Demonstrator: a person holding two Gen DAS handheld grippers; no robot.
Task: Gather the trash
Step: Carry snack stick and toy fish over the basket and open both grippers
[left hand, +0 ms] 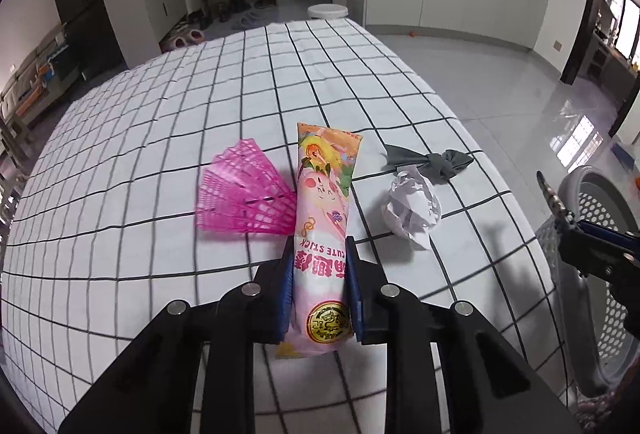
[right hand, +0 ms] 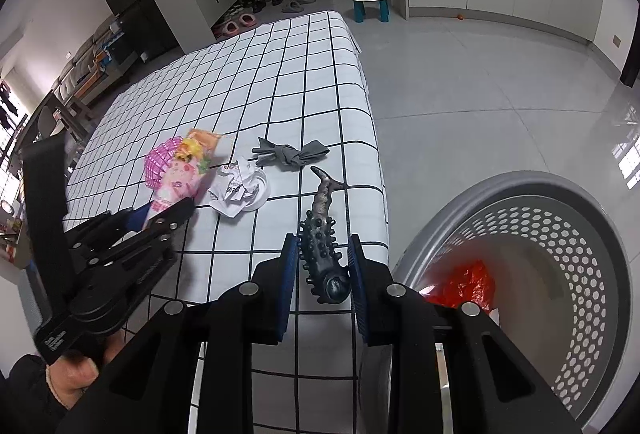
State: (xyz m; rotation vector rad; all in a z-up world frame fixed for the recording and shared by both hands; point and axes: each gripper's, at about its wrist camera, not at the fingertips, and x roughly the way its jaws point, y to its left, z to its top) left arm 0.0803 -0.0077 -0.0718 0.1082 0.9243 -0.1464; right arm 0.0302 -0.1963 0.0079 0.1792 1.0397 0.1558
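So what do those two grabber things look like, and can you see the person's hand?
Both grippers, left gripper and right gripper, are black plastic with chunky angled arms, round silver bolts and ribbed blue pads inside the fingers. The left one's handle has small white markings. The person's left hand shows bare skin, a dark sleeve and a thin bracelet.

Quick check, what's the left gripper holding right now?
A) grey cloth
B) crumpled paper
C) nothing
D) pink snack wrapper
D: the left gripper is shut on the pink snack wrapper, while the crumpled paper and grey cloth lie on the table.
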